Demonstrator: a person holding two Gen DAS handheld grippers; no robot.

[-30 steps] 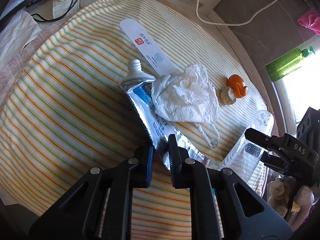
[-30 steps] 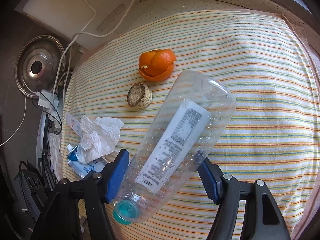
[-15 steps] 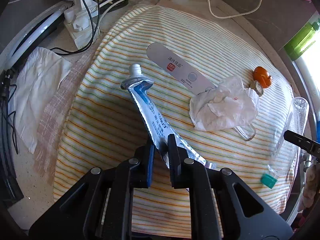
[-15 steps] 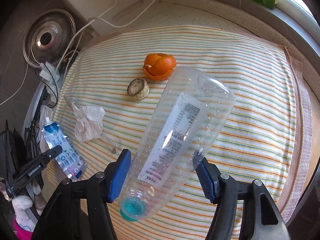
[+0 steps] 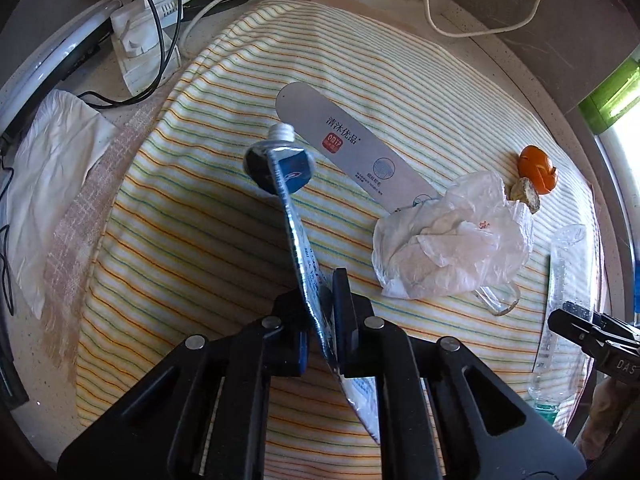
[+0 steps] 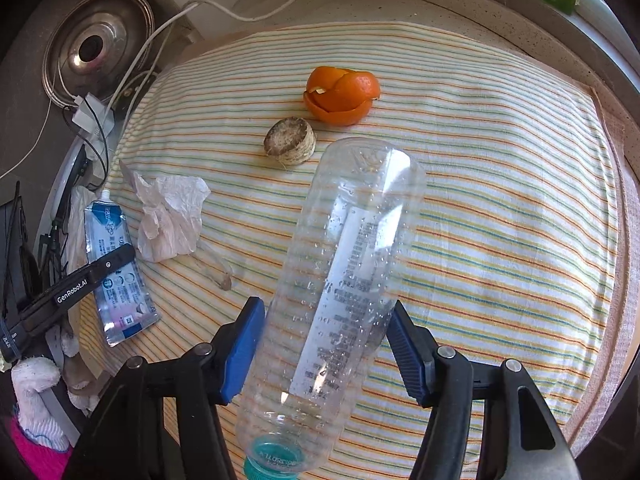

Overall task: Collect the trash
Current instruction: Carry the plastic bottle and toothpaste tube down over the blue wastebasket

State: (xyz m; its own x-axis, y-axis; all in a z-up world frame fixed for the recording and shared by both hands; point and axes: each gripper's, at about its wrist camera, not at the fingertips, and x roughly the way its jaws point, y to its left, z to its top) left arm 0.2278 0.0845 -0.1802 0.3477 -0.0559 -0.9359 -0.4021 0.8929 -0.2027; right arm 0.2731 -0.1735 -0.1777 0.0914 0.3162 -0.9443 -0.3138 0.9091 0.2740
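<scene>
My left gripper (image 5: 320, 292) is shut on a blue and silver toothpaste tube (image 5: 294, 216), which hangs edge-on above the striped cloth (image 5: 192, 216), nozzle pointing away. In the right wrist view the same tube (image 6: 116, 264) shows at the far left. My right gripper (image 6: 324, 320) holds a clear plastic bottle (image 6: 352, 256) with a teal cap; its jaws are closing and both blue pads (image 6: 244, 344) press its sides. On the cloth lie an orange peel (image 6: 342, 94), a round brown stub (image 6: 290, 142), a crumpled plastic bag (image 5: 452, 236) and a long white card (image 5: 352, 148).
A power strip (image 5: 140, 36) with cables and a white rag (image 5: 48, 168) lie left of the cloth. A metal lid (image 6: 96, 48) sits at the back left. A green bottle (image 5: 608, 96) stands by the window on the right. White cords cross the counter behind.
The left gripper has lifted the tube off the cloth, away from the bag, and rolled so it shows edge-on. The right gripper has rolled slightly, with the bottle still between its pads.
</scene>
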